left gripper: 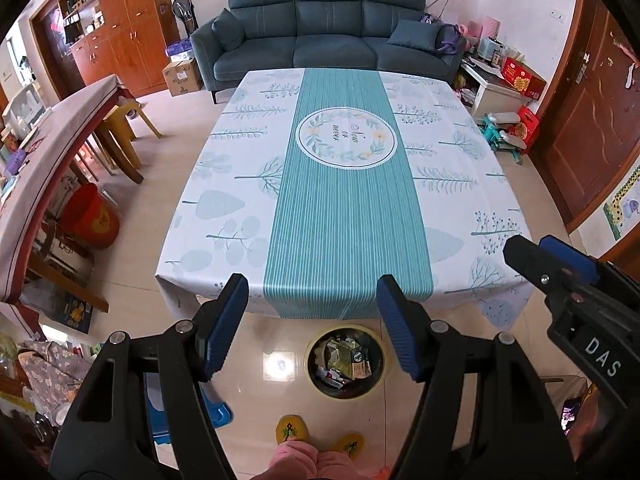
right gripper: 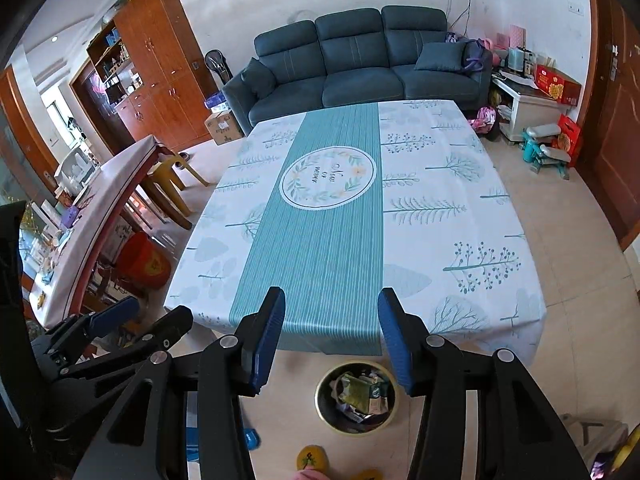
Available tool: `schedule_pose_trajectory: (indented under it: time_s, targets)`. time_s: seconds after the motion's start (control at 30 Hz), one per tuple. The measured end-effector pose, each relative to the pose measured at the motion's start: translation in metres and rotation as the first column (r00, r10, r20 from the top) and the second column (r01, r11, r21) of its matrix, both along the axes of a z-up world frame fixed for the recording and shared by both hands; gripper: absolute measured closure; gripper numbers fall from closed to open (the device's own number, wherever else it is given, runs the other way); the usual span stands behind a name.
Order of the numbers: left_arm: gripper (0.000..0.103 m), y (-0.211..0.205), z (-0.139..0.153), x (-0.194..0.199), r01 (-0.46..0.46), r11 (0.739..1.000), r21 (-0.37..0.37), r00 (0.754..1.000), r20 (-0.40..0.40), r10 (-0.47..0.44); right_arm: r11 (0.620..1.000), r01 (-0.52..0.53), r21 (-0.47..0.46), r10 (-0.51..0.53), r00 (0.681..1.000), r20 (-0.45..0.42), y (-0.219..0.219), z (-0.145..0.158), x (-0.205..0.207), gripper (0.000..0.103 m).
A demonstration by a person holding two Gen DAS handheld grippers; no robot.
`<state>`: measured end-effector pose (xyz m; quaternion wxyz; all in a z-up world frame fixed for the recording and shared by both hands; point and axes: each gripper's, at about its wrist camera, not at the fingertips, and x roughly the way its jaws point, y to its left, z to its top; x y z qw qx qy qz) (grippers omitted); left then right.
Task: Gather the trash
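A round yellow-rimmed bin [left gripper: 345, 361] full of wrappers and crumpled paper stands on the floor at the near edge of the table; it also shows in the right wrist view [right gripper: 355, 396]. My left gripper [left gripper: 312, 326] is open and empty, held above the bin and the table edge. My right gripper [right gripper: 331, 344] is open and empty, also above the bin. The right gripper shows at the right of the left wrist view [left gripper: 560, 268]. The table [left gripper: 224, 184] has a white and teal leaf-print cloth with nothing on it.
A dark blue sofa [left gripper: 328, 32] stands behind the table. A long side table [left gripper: 52, 152] with clutter and yellow stools is on the left, with a red bucket [left gripper: 90, 216] under it. Boxes and a white cabinet [left gripper: 496, 92] are on the right. My slippered feet [left gripper: 290, 430] are near the bin.
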<state>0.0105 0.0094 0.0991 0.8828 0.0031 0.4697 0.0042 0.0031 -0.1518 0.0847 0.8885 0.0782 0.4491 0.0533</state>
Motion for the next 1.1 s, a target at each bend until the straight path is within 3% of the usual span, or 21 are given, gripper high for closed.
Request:
schedule_pose_trajectory:
  time_s: [1.1]
  targets:
    - [0.039,-0.017,0.004,0.006,0.010,1.000,0.008,1.000,0.004,-0.010,1.000,-0.013,0.019,0.013,1.000,0.005,-0.010,-0.003,0.000,0.054]
